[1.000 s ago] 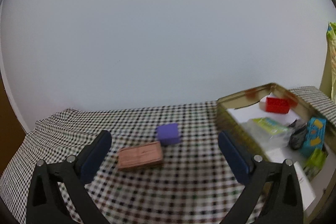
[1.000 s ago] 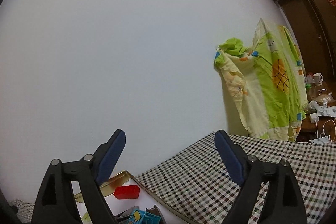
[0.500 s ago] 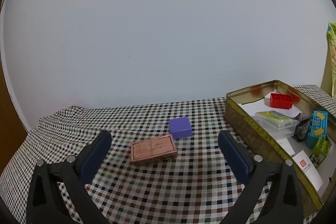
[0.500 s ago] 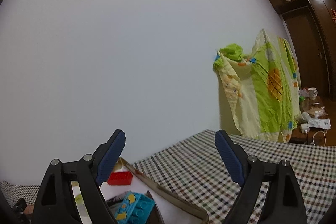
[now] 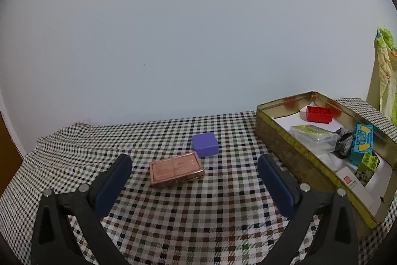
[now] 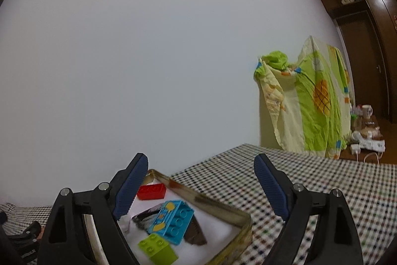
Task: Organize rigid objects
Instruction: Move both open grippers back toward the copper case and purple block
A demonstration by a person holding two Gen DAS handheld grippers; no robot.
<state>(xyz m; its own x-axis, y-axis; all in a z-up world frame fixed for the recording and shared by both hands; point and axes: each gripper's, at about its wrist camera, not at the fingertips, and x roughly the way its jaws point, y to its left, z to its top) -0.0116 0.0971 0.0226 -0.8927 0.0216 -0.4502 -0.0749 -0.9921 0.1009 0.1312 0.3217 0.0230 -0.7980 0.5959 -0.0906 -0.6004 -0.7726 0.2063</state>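
Both tongs were spread wide and empty. Left tongs (image 5: pixel 193 178) hung over the checked cloth (image 5: pixel 173 222), jaws well apart, nothing between the pads.

Change over the last second, left view: the copper tin (image 5: pixel 176 170) and the purple block (image 5: pixel 205 144) slid from left of centre to dead centre between the fingers, and the picture went from smeared to sharp. So the left tongs swung over and lined up on those two. The copper tin lay flat straight ahead of the tongs, and the purple block sat just behind it at its right rear corner, close or touching, can't tell which.

The gold box (image 5: pixel 280 148) was ahead and to the right of the left tongs, lid off. Inside it: red brick (image 5: pixel 318 114) at the far end, clear case (image 5: pixel 314 138) mid, blue brick (image 5: pixel 362 143) and green brick (image 5: pixel 369 163) nearer.

Right tongs (image 6: pixel 199 186) were also apart and empty. The right view dropped and swung left: a second ago only the red brick and a sliver of blue showed, while now the box's near end, blue brick and green brick sat below and between the fingers. The right tongs were poised over the box but gripping nothing.

My read: two loose items remain on the cloth. The copper tin is the likely next pick for the left, since it's centred and clear on both long sides. Its low, flat profile means the pads must go nearly down to the cloth.
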